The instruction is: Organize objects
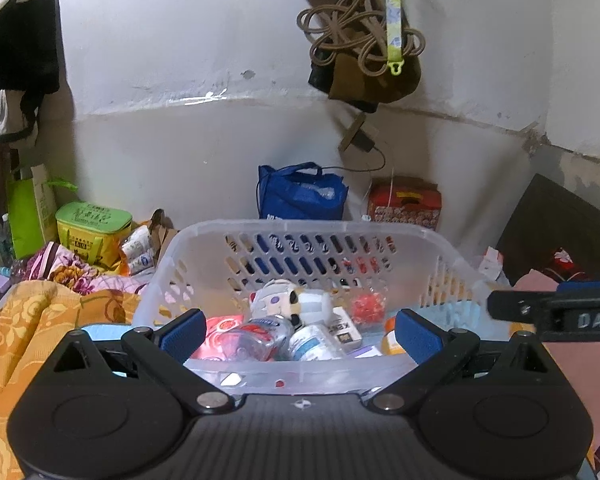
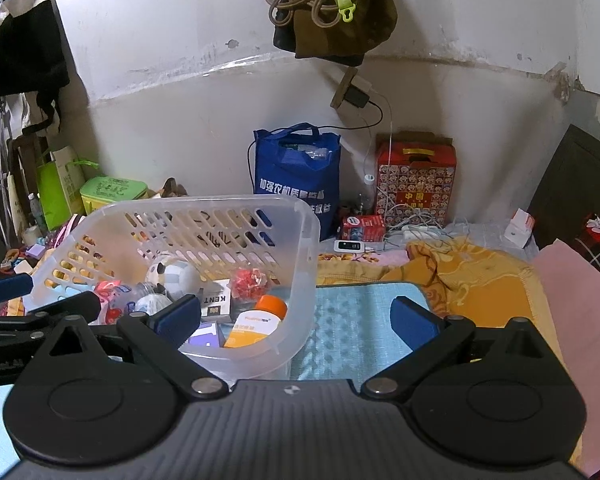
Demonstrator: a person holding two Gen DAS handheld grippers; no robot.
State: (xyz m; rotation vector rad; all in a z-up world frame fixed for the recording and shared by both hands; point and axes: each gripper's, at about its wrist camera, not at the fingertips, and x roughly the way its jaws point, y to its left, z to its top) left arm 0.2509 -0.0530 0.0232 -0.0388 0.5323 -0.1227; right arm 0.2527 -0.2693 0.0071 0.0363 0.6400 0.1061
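- The clear basket (image 2: 304,236) sits on a blue mat (image 2: 352,320) on the bed, holding an orange-capped bottle (image 2: 256,320), a KENT box (image 2: 216,302) and a red ball (image 2: 250,280).
- Left tongs (image 1: 300,332) gape wide at the basket's near rim, holding nothing.
- Right tongs (image 2: 296,320) also spread wide, empty, straddling the basket's right corner.

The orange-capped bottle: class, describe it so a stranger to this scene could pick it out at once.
Find the clear plastic basket standing on the blue mat. In its near right corner, beside the KENT box, lies the orange-capped bottle. It alone has a bright orange cap and a yellow-orange label.
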